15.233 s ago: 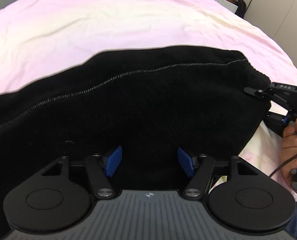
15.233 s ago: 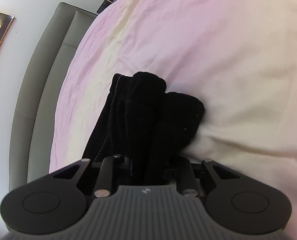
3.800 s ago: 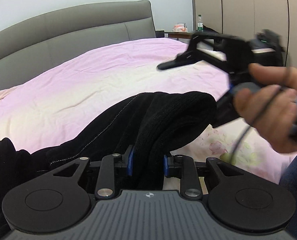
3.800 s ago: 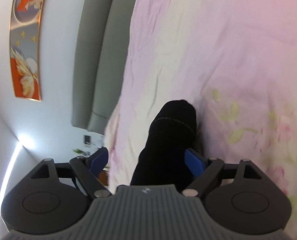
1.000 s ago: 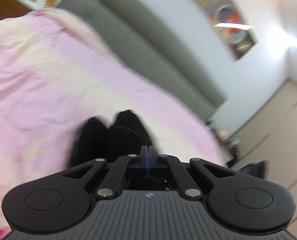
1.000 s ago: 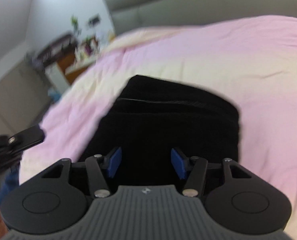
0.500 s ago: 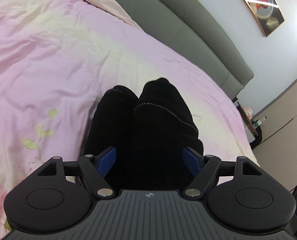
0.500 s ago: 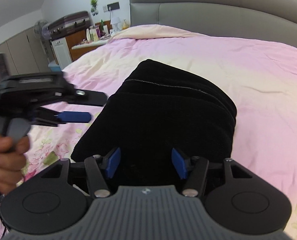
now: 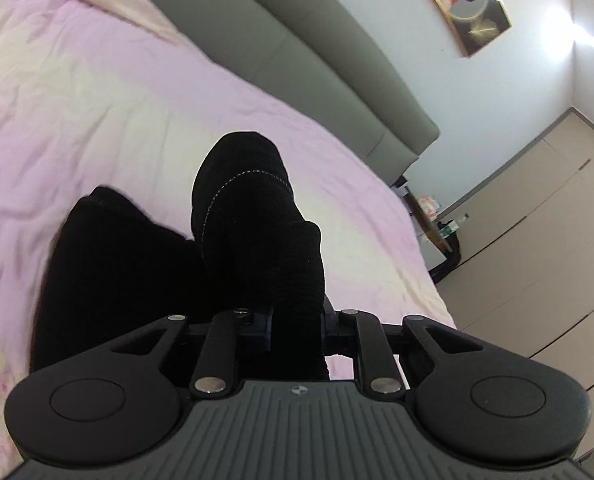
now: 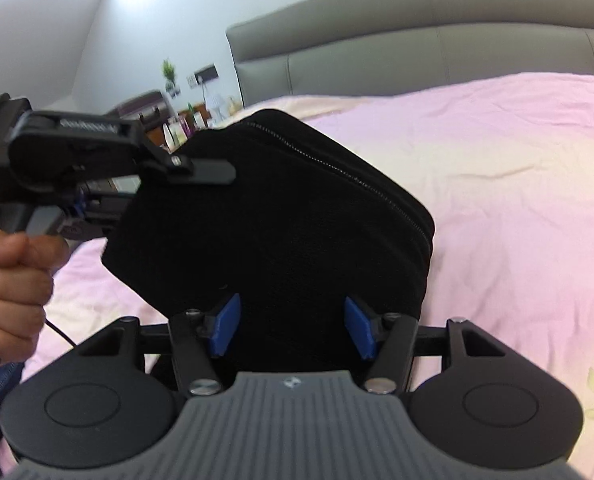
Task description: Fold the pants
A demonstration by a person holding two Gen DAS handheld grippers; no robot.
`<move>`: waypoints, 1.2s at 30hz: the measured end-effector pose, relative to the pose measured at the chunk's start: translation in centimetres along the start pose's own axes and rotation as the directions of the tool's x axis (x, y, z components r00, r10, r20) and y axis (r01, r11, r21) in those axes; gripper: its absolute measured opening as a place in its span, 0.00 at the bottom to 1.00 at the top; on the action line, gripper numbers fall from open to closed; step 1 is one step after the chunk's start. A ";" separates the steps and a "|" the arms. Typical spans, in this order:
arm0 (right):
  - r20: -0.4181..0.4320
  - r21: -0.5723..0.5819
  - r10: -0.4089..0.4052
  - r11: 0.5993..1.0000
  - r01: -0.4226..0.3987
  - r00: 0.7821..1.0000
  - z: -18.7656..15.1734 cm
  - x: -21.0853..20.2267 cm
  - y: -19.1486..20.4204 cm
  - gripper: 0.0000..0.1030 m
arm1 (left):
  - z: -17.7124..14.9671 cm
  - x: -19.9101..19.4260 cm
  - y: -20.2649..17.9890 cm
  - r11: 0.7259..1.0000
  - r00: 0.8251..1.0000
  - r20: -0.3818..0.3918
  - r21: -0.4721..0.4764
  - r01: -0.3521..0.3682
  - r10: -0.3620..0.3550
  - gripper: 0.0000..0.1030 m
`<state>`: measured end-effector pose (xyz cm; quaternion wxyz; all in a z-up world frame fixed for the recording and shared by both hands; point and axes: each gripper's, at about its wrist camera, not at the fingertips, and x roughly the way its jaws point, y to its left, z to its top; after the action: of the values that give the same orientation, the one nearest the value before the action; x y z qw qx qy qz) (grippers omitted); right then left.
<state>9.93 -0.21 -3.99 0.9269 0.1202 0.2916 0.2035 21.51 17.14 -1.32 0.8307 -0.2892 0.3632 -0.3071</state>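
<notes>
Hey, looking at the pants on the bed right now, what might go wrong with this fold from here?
1. Only the left gripper is shut on the black pants; the right gripper is open around the near edge, so lifting may let the stacked layers slide apart.
2. In the left wrist view the pants bulge in two lumps on the pink bedspread, so the bundle may end up uneven.

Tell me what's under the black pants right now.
The pants sit on the pink bedspread, which shows all around them. The left gripper is shut on one edge; the right gripper is open. Anything directly beneath the fabric is hidden.
</notes>
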 end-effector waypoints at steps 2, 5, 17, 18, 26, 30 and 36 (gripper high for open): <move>0.042 0.004 0.026 1.000 -0.027 0.999 0.5 -0.7 0.3 0.54 | 0.9 -1.5 -1.0 0.999 0.999 0.036 0.007 0.039 -0.039 0.21; 0.074 -0.011 0.063 0.998 -0.062 0.995 1.2 -1.1 1.2 0.55 | 1.8 -3.5 0.3 1.000 0.996 0.085 -0.007 0.024 -0.023 0.21; -0.141 -0.309 -0.113 0.949 0.065 0.984 -3.2 6.8 4.8 0.71 | -4.7 -1.7 14.3 0.955 0.973 -0.012 -0.190 -0.228 0.230 0.26; -0.131 -0.394 -0.153 0.915 0.090 0.979 -4.2 7.3 5.8 0.75 | -4.6 -1.5 14.1 0.954 0.969 -0.013 -0.174 -0.246 0.247 0.26; -0.100 -0.340 -0.110 0.938 0.069 0.989 -0.3 6.1 5.1 0.40 | -4.2 -2.4 11.8 0.943 0.943 0.009 -0.034 -0.332 0.332 0.40; -0.064 -0.295 -0.100 0.952 0.077 0.993 4.4 8.5 5.4 0.25 | -4.7 -2.8 11.6 0.942 0.942 0.017 -0.032 -0.333 0.334 0.40; -0.294 -0.280 -0.032 0.958 -0.054 0.955 6.9 18.2 8.8 0.23 | -5.0 -3.1 12.0 0.947 0.947 0.015 -0.036 -0.320 0.321 0.40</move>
<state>24.87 14.98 -4.45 0.8793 -0.0447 0.3937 0.2643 19.46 25.80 -11.28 0.8683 -0.2432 0.4019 -0.1592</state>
